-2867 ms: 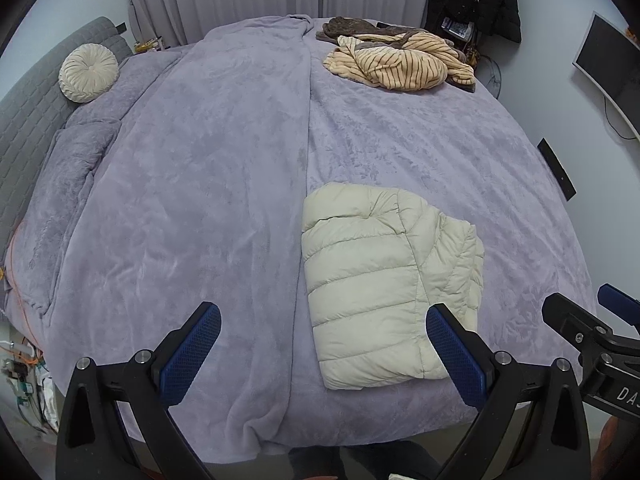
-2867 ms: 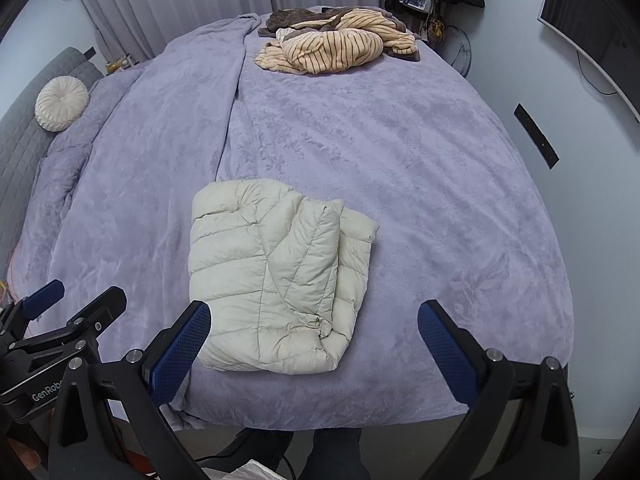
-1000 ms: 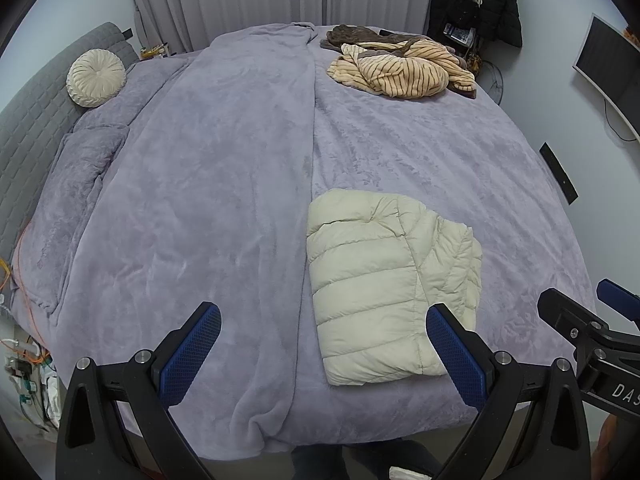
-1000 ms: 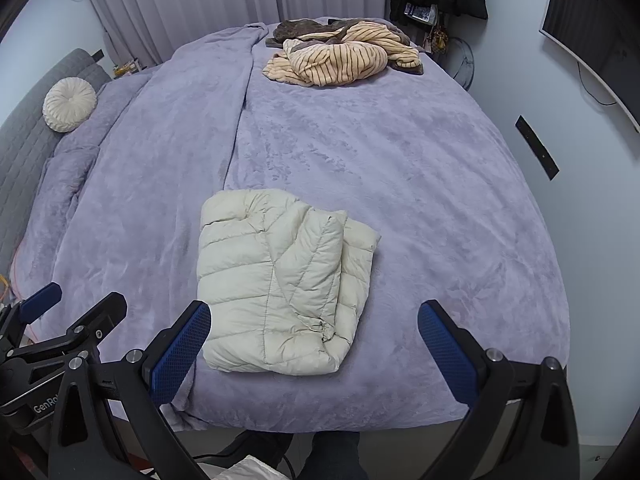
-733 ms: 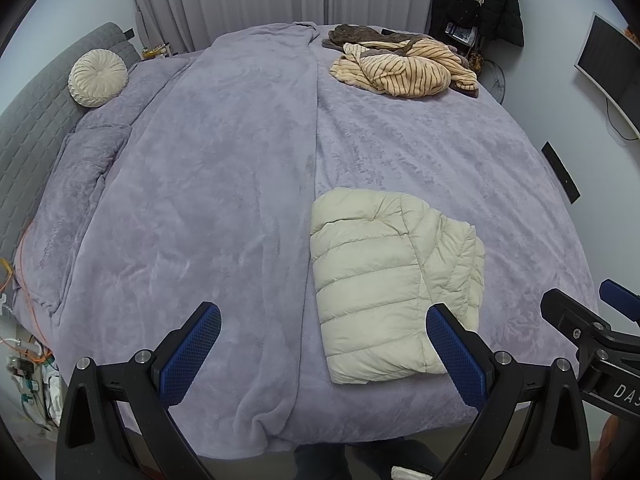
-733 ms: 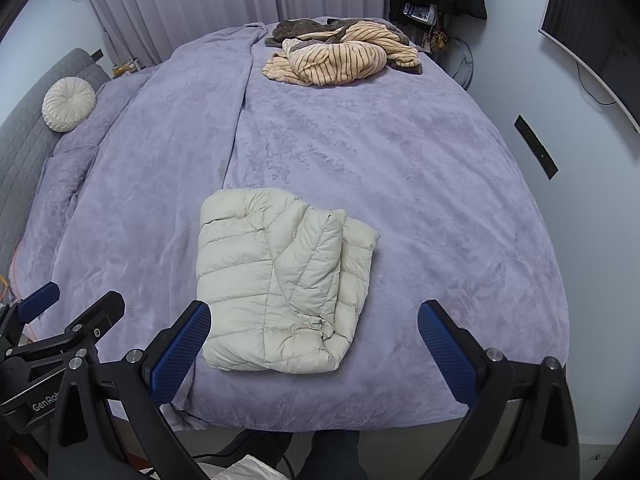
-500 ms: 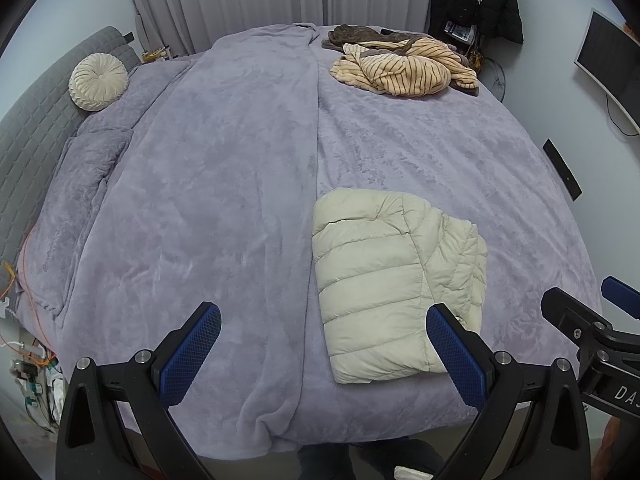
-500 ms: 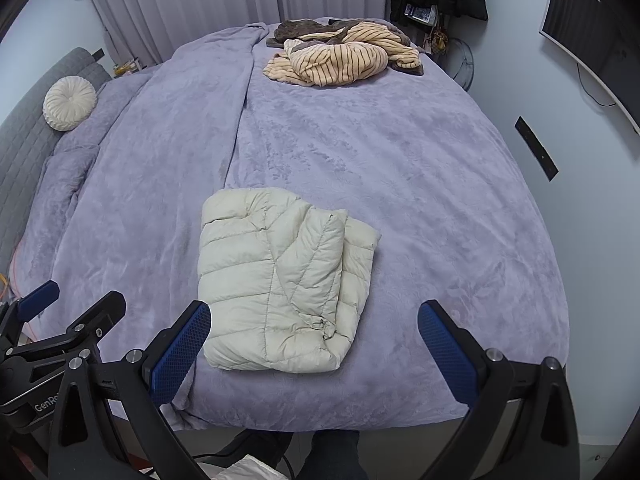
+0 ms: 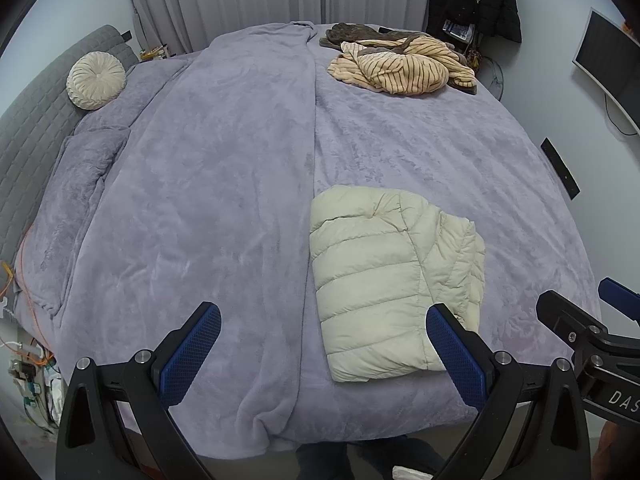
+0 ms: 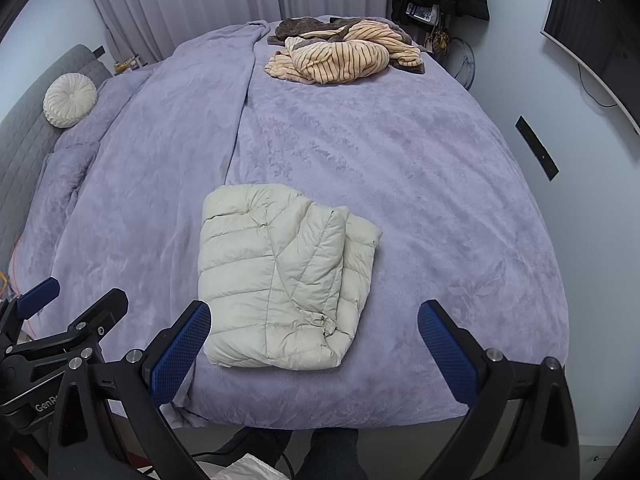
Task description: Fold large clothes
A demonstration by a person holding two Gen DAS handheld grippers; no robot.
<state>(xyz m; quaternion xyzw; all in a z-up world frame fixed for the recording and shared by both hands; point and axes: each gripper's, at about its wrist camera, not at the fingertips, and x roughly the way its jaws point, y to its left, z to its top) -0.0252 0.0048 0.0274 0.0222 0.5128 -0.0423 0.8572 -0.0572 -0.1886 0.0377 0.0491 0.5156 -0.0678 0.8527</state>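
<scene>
We hold both claws above the near edge of the bed [image 9: 224, 184], neither touching anything. Our left gripper [image 9: 320, 344] is spread wide and empty — the folded cream puffer jacket [image 9: 384, 280] lies ahead of it, toward its right finger. Our right gripper [image 10: 314, 340] is likewise spread wide and empty, the jacket ahead toward its left finger. Far beyond both, a striped garment [image 10: 340, 60] lies crumpled — a round cushion [image 9: 96, 80] far left.
</scene>
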